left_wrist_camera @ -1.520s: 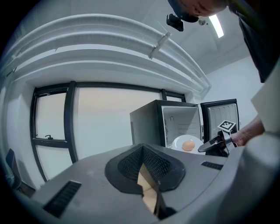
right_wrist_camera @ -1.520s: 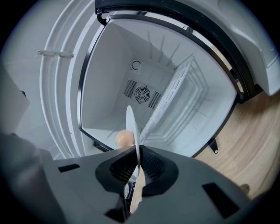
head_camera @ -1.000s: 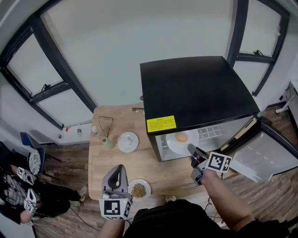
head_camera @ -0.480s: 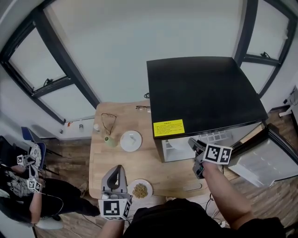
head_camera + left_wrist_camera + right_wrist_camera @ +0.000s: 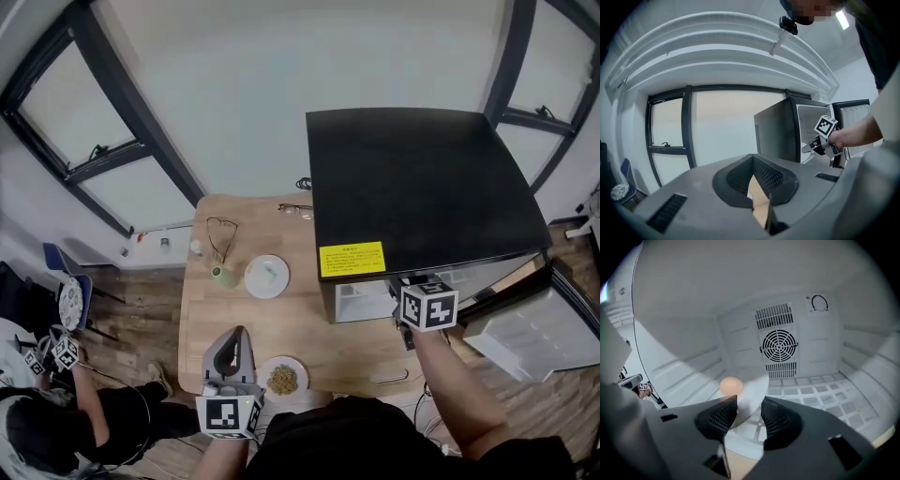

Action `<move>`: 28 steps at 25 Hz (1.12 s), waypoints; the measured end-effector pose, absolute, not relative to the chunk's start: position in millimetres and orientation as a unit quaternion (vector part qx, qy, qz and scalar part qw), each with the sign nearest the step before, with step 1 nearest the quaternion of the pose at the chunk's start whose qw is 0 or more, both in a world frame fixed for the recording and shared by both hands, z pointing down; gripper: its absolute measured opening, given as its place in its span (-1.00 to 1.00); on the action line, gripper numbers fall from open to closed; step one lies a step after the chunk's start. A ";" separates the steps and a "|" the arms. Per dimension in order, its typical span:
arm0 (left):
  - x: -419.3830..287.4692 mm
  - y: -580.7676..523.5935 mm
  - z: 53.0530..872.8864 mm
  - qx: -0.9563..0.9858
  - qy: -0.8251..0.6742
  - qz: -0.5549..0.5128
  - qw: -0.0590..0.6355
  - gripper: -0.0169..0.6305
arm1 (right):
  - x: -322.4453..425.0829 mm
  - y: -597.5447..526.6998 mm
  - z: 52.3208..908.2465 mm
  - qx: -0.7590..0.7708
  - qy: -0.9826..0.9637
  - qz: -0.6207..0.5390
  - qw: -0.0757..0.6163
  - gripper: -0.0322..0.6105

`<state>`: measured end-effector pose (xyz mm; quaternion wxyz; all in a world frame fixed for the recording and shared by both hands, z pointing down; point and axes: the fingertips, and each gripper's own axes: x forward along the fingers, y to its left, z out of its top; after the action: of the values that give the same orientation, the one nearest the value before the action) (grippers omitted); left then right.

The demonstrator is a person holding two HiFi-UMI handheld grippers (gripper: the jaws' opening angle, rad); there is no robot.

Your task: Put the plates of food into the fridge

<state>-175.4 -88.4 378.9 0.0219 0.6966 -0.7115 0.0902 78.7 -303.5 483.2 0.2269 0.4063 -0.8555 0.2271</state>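
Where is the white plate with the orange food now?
In the right gripper view, the white plate lies on the fridge's wire shelf, left of centre, below the round fan grille.

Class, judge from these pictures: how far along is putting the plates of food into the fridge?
Done: one plate bearing a round orange food sits on the fridge shelf. In hand: the right gripper, jaws just opening, plate rim between them unpressed. Left: the plate of brown grains by the shut left gripper, and a white plate, both on the table.

Right fingers (image 5: 723, 416) newly apart around plate (image 5: 752, 392)
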 end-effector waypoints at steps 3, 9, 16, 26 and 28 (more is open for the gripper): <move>-173.9 -88.8 377.7 0.696 -0.712 0.090 0.020 -0.94 | 79.7 -306.8 486.4 0.408 -0.853 0.217 0.242 -0.31; -176.2 -83.0 372.8 0.692 -0.715 0.099 0.005 -0.94 | 86.0 -317.7 493.4 0.411 -0.849 0.137 0.301 -0.14; -199.9 -60.7 373.1 0.683 -0.726 0.078 0.015 -0.94 | 89.0 -318.9 492.2 0.441 -0.839 0.119 0.296 -0.13; -243.2 -29.2 360.8 0.695 -0.716 0.064 -0.001 -0.94 | 58.3 -248.8 426.0 0.427 -0.892 0.073 0.126 -0.14; -247.3 -22.2 356.0 0.700 -0.711 0.068 -0.017 -0.94 | 46.0 -225.6 425.7 0.401 -0.906 0.083 0.109 -0.14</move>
<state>-247.3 -22.2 356.0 -0.0171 0.6998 -0.7109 0.0680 46.0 -225.6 425.7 0.1090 0.4005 -0.9060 0.0832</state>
